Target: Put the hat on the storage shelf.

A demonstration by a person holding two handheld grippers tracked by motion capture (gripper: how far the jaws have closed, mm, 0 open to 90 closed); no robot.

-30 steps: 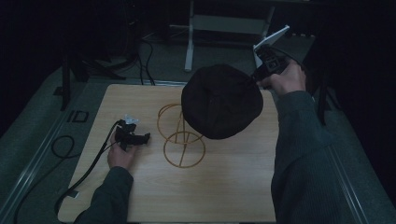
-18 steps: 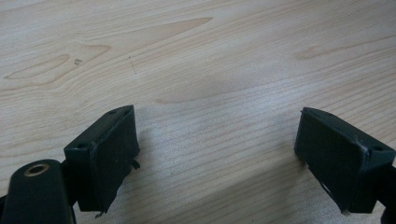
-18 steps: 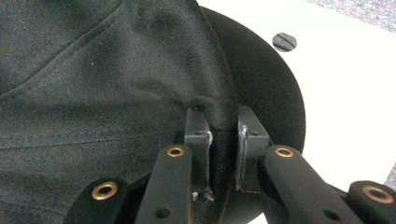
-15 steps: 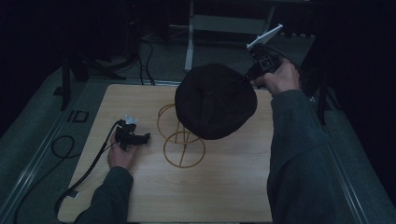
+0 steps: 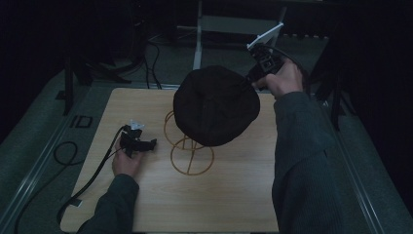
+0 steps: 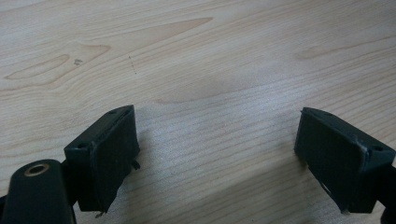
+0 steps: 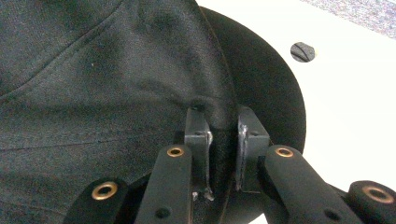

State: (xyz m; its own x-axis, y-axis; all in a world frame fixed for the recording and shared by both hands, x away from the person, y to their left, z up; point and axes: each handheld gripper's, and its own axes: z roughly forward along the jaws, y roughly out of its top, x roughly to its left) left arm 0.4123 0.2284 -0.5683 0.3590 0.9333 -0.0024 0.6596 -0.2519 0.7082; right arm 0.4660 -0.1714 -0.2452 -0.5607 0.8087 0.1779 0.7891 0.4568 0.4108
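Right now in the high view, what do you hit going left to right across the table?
Black cable → left gripper, open, low over the wooden table → wire hat stand → right gripper, shut on the edge of the black cap.

From above I saw my right gripper (image 5: 253, 80) raised past the table's far edge, gripping the rim of a dark cap (image 5: 215, 105); the cap hung over a wire hat stand (image 5: 187, 146) on the wooden table (image 5: 234, 195); my left gripper (image 5: 139, 143) rested low on the board left of the stand, its cable (image 5: 90, 180) trailing off the near-left edge.
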